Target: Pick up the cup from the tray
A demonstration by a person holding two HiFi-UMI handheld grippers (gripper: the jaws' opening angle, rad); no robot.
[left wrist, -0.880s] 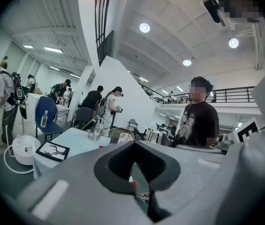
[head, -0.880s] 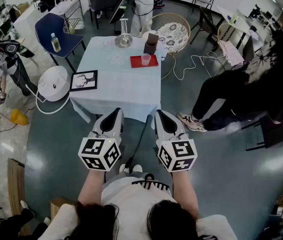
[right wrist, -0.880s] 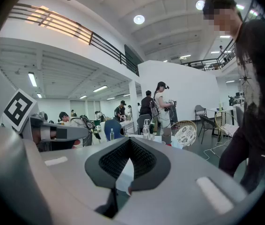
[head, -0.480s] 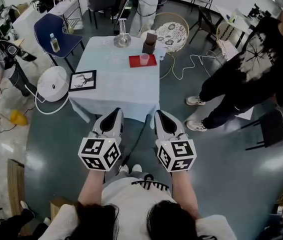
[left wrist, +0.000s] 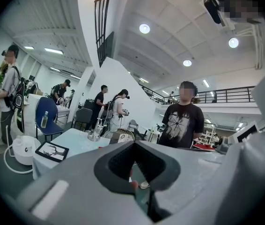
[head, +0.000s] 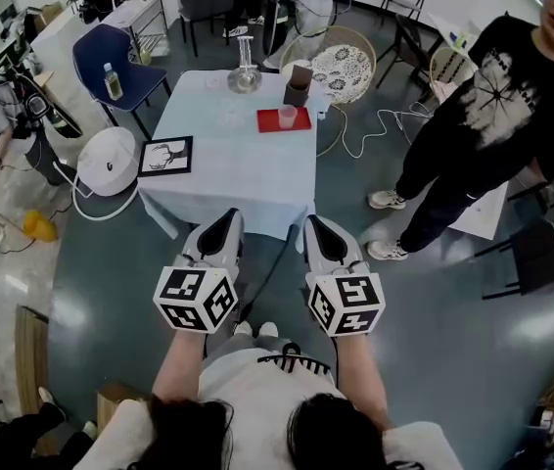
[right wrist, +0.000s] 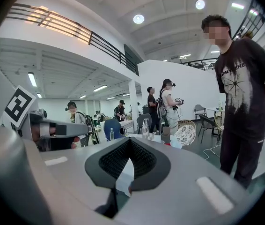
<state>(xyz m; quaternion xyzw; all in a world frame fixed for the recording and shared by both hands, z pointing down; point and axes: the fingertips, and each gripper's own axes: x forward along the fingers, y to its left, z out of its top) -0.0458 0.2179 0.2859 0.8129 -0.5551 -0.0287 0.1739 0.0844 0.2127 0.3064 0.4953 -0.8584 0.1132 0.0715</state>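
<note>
A small pink cup (head: 286, 116) stands on a red tray (head: 300, 122) near the far right edge of a table with a white cloth (head: 233, 169). Both grippers are held low in front of the person, well short of the table's near edge. In the head view my left gripper (head: 220, 233) and right gripper (head: 318, 233) point side by side toward the table. Seen along its own jaws, the left gripper (left wrist: 135, 145) has them meeting with nothing held. The right gripper (right wrist: 130, 143) is likewise shut and empty.
On the table are a framed deer picture (head: 164, 155), a glass flask (head: 245, 72) and a brown box (head: 299, 82). A person in black (head: 492, 116) stands to the right. A blue chair (head: 125, 71), a white round appliance (head: 106, 162) and a floor cable (head: 380, 130) surround the table.
The person in black at the right has straightened up and come fully into view. Both grippers stay shut in the same place; the table looks marginally nearer.
</note>
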